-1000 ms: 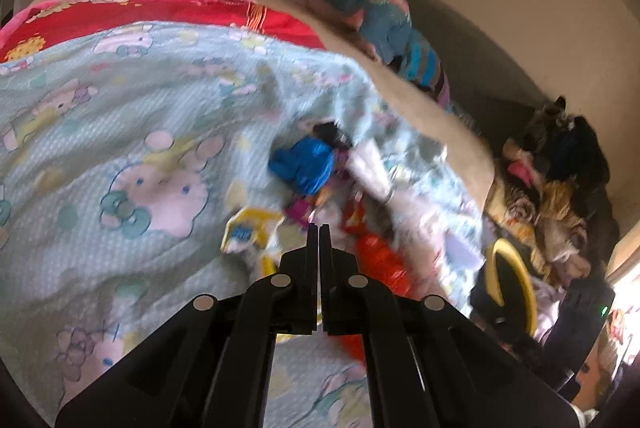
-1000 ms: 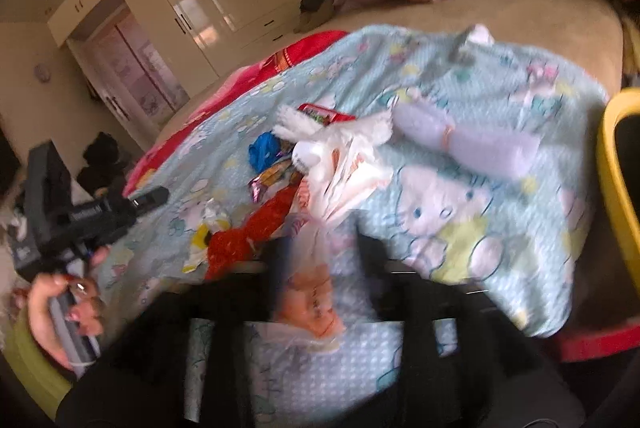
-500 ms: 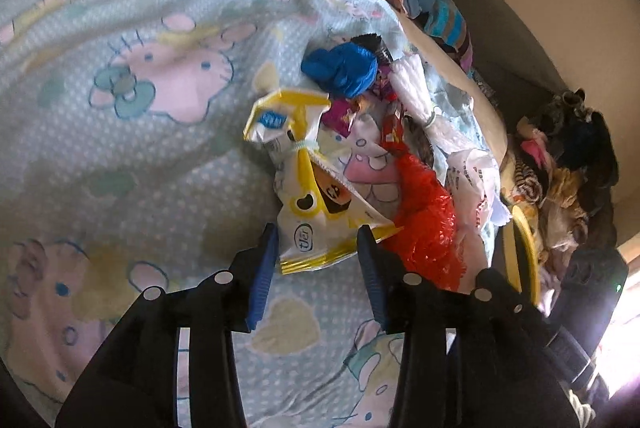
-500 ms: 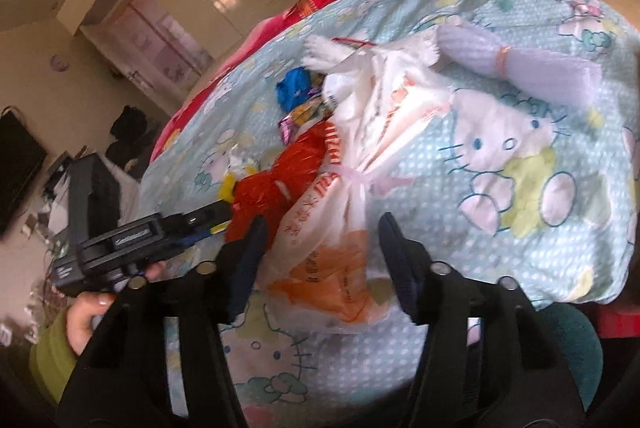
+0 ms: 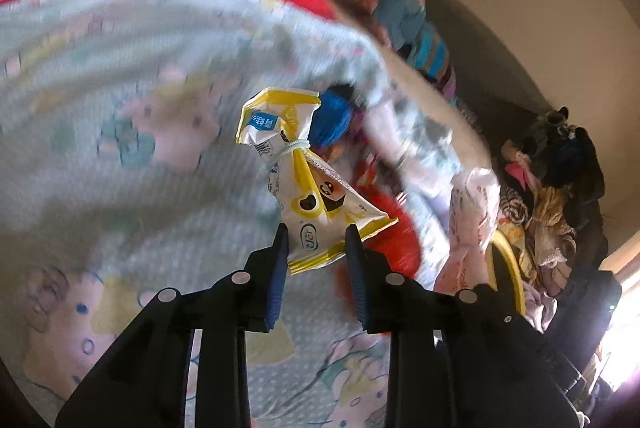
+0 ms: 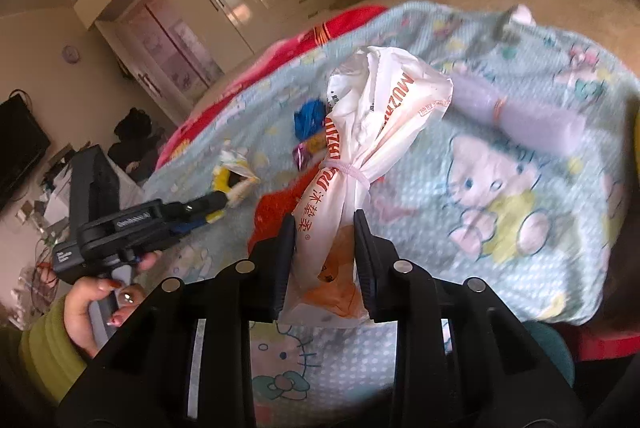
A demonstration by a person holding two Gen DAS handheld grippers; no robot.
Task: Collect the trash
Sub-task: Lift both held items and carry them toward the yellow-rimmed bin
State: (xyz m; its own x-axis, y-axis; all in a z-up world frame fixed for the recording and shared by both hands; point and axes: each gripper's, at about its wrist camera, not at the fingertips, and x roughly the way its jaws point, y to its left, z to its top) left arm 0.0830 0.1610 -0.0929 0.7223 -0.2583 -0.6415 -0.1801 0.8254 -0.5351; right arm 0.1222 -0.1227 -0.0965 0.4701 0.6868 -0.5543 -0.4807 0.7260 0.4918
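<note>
L tool (image 5: 316, 242): fingers partway closed, pinching yellow wrapper (image 5: 298, 172), lifted clear of bed (image 5: 120, 76). R tool (image 6: 324, 248): same gap, pinching white bag (image 6: 372, 132) below tie. Advice: keep both grips firm, carry steady; more trash (image 6: 310, 116) remains on bed, bin not identified.

Count: two grippers, left gripper (image 5: 316, 244) and right gripper (image 6: 324, 240). One yellow snack wrapper (image 5: 308, 184), one white plastic bag (image 6: 360, 164), one red bag (image 6: 276, 212), one blue wrapper (image 6: 309, 117), one lilac roll (image 6: 520, 112).
</note>
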